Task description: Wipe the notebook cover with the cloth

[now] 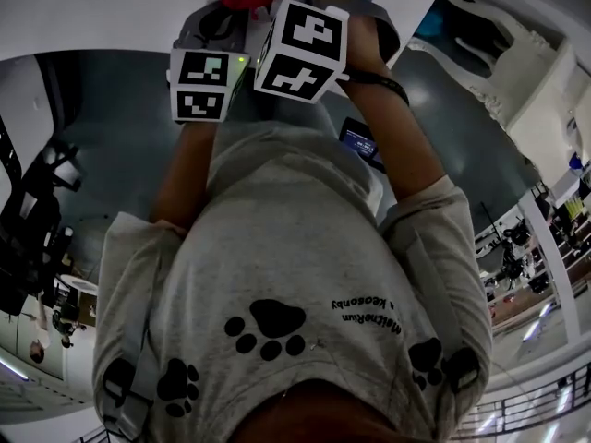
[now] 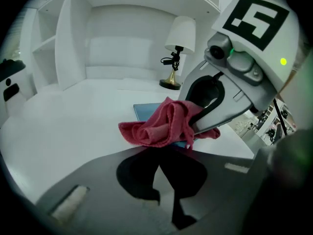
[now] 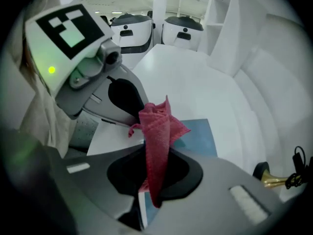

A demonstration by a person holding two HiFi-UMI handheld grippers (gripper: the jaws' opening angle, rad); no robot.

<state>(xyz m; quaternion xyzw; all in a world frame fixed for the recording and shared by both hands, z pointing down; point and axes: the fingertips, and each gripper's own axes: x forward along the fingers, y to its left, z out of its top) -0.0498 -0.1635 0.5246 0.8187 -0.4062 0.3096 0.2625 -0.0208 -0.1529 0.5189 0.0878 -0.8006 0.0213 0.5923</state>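
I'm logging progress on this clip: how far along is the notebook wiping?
Done: the red cloth is picked up, pinched by the right gripper and, it seems, the left gripper too. In hand: it hangs bunched over the blue notebook on the white table. Left: the wiping itself; no view shows the cloth pressed flat on the cover.

Desk (image 2: 63,126) lies open to the left of the notebook (image 2: 146,110): bare white top, wide passage. The back is closed by a shelf wall (image 2: 117,53); a lamp (image 2: 177,45) stands at the back right, near the notebook's far corner. Over the notebook room is tight: right gripper (image 2: 199,129) and left gripper (image 2: 159,153) sit close together, the cloth (image 2: 159,126) bunched between them and filling the gap.
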